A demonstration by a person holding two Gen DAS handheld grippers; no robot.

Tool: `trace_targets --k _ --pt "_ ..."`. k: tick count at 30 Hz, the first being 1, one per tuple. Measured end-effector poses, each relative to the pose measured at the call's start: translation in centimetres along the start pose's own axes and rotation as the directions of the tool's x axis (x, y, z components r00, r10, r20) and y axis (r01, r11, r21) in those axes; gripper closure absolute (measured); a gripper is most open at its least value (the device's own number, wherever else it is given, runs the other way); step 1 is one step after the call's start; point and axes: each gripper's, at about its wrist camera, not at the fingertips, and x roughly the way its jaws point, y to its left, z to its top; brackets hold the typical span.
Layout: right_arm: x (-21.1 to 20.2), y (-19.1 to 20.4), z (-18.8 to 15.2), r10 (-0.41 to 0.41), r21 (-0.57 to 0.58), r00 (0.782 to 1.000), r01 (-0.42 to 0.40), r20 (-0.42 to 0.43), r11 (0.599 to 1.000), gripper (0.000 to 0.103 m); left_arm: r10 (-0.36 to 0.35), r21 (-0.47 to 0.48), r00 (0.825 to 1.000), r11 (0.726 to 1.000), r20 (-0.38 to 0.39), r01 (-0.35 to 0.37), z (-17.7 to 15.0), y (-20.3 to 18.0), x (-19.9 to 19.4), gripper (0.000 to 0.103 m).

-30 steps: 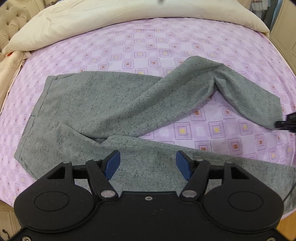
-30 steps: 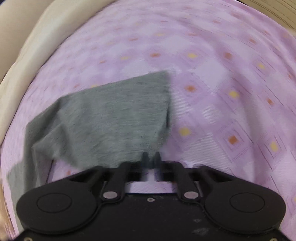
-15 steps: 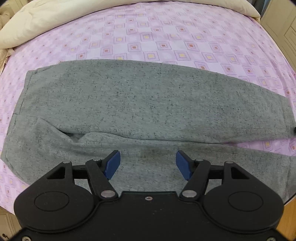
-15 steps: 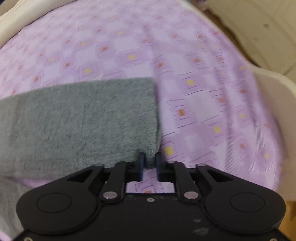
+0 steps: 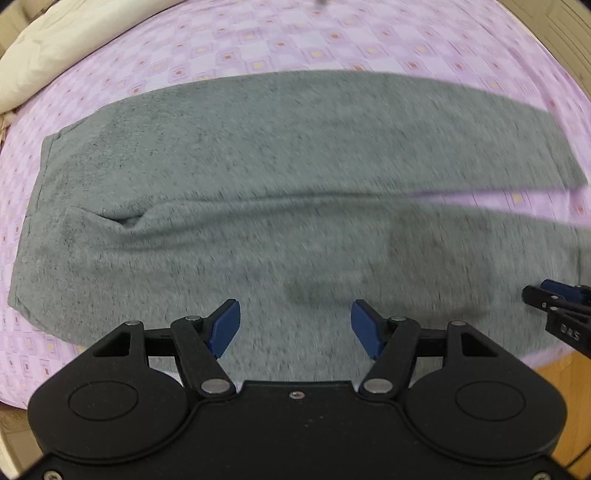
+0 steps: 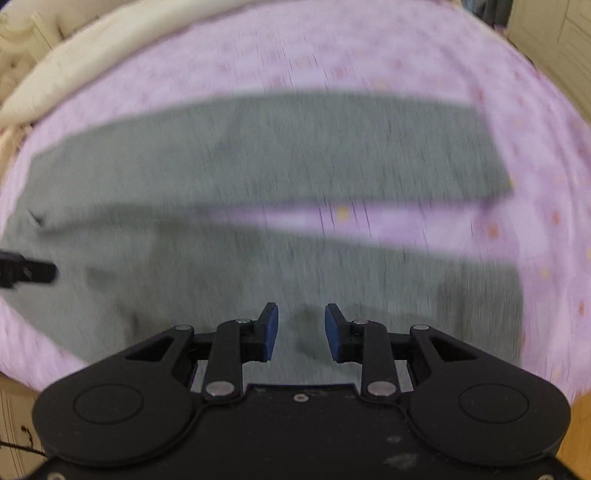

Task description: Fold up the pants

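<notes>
On purple-checked sheet [image 5: 332,33] | flat grey-marl knit pants [image 5: 258,155] | both hand-held grippers [image 5: 295,328] [image 6: 301,332] agape, empty

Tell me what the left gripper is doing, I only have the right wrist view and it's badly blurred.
Observer: The left gripper is wide open with nothing between its pads, above the near leg of the pants.
Operator: Is the waist end lying flat?
Observer: Mostly. The left wrist view shows a small pucker at the crotch, where the two legs meet.
</notes>
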Motion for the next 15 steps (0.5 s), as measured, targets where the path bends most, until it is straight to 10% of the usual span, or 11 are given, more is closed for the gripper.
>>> trace_targets --k 8,15 --pt "-1.1 -3.0 -4.1 -0.132 0.125 0.991 0.135 -0.033 0.983 0.072 0.007 0.051 1.0 0.999 0.001 -0.007 -3.3 -0.9 -0.7 0.035" --pt "-2.9 2.1 -3.6 -0.008 0.082 0.998 0.003 0.061 0.997 0.072 -0.005 0.032 1.0 0.999 0.001 0.005 -4.7 0.3 -0.9 0.035"
